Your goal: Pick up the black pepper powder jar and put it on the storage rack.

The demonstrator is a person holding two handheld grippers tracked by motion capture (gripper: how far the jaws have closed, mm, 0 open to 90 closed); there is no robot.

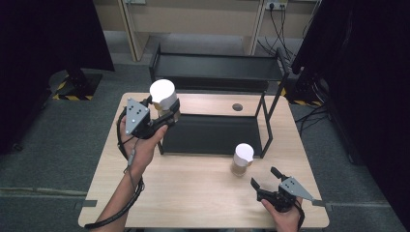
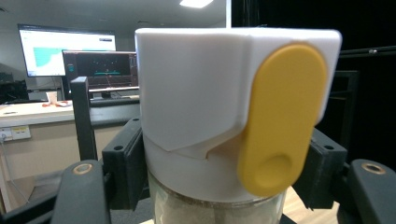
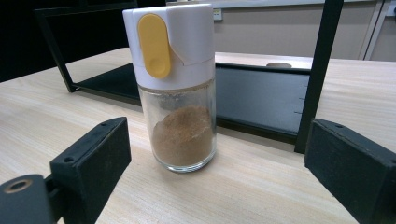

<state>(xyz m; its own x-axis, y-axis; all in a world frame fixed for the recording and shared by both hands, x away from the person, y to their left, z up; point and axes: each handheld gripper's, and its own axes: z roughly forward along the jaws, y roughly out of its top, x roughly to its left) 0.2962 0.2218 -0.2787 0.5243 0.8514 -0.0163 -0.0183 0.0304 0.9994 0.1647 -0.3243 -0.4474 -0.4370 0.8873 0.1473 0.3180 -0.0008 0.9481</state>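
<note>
Left gripper pinching spice jar at rack's 10 o'clock | right gripper spread, second jar at its 11 o'clock, apart

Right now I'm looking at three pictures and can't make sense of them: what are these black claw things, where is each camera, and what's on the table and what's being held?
No robot here: a person holds a two-jaw gripper in each hand. The high view looks down on the wooden table from above the person's side; the other two cameras ride on the grippers and look along their black jaws.

The left gripper is shut on a spice jar and holds it off the table, near the left end of the black shelf rack. Its own view shows that jar close up: white cap, yellow flip tab, glass below, pads pressing both sides.

The right gripper is open and holds nothing. A second jar, partly full of brown powder, stands upright on the table in front of it.
</note>
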